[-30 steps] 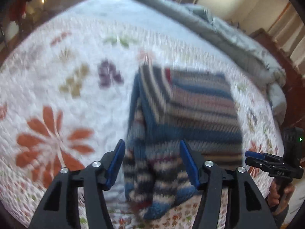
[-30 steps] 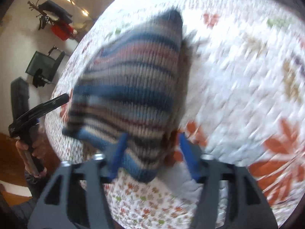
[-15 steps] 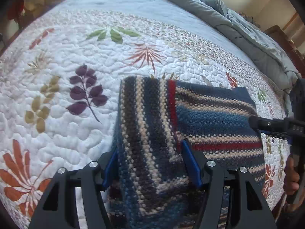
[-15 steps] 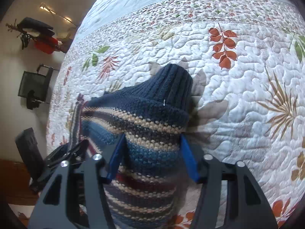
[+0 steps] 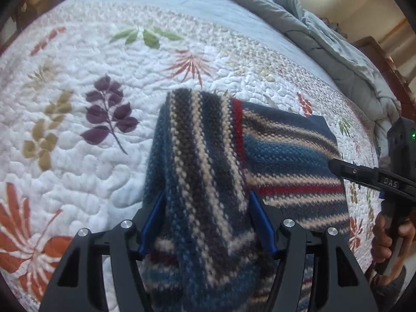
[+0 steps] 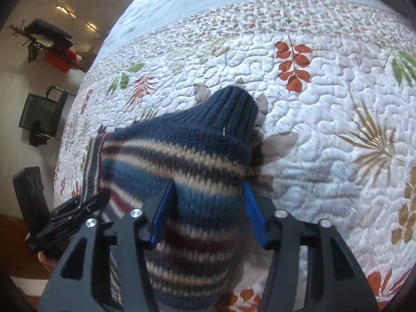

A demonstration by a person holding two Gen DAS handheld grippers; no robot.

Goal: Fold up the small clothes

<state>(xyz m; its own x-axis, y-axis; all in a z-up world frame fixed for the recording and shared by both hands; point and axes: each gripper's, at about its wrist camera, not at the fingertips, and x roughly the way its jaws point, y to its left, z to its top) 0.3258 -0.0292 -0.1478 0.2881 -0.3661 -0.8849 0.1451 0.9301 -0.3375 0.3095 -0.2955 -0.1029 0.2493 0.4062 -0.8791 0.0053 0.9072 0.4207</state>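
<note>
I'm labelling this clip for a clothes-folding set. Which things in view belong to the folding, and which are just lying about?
In the job:
- striped knit sweater, bunched between both grippers' blue pads
- left gripper
- right gripper, whose jaws have just been opening
- floral quilt, the surface it lies on

Lying about:
- grey duvet, heaped at the bed's far edge
- black chair
- red item by the wall

The near end of the striped blue, cream and red knitted sweater (image 5: 208,171) runs off the bottom edge in both wrist views, blurred there. Whether the blue-padded jaws press its bunched folds cannot be told. It hides part of the white floral quilted bedspread (image 5: 78,171).
</note>
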